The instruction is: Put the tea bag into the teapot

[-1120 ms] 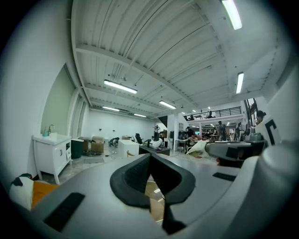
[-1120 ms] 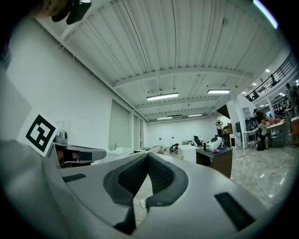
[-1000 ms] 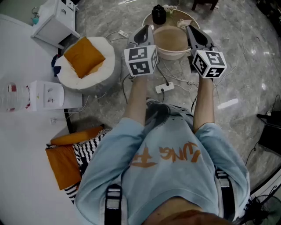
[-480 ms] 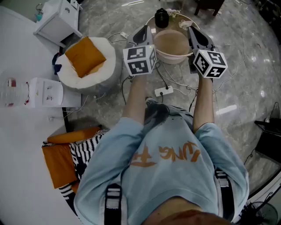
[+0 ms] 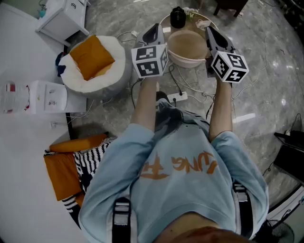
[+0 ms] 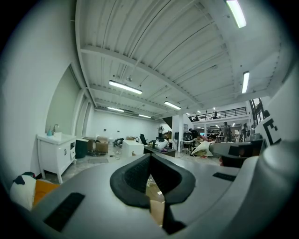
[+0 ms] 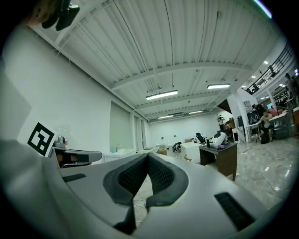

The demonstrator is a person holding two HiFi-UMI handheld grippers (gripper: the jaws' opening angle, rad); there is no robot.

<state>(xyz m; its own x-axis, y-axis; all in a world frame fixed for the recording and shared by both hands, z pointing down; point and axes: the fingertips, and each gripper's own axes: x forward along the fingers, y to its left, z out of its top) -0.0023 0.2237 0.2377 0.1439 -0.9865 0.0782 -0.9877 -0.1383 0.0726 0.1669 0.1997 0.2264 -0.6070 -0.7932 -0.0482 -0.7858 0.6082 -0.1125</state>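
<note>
Nothing's really started yet imo. Both tongs are pinched together with nothing in them, left gripper [image 6: 149, 158] and right gripper [image 7: 148, 156] held up either side of the beige bowl [image 5: 186, 60]. The black teapot [image 5: 177, 17] sits just behind the bowl, untouched. A pale bit [image 5: 192, 13] also behind the bowl might be the tea bag, can't tell

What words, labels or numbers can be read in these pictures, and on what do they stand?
Orange print on the person's shirt: upside down, not surely readable.
Red label on the white appliance: too small.
Cubes on the left hand-held gripper and right hand-held gripper: square markers only, no words.
</note>
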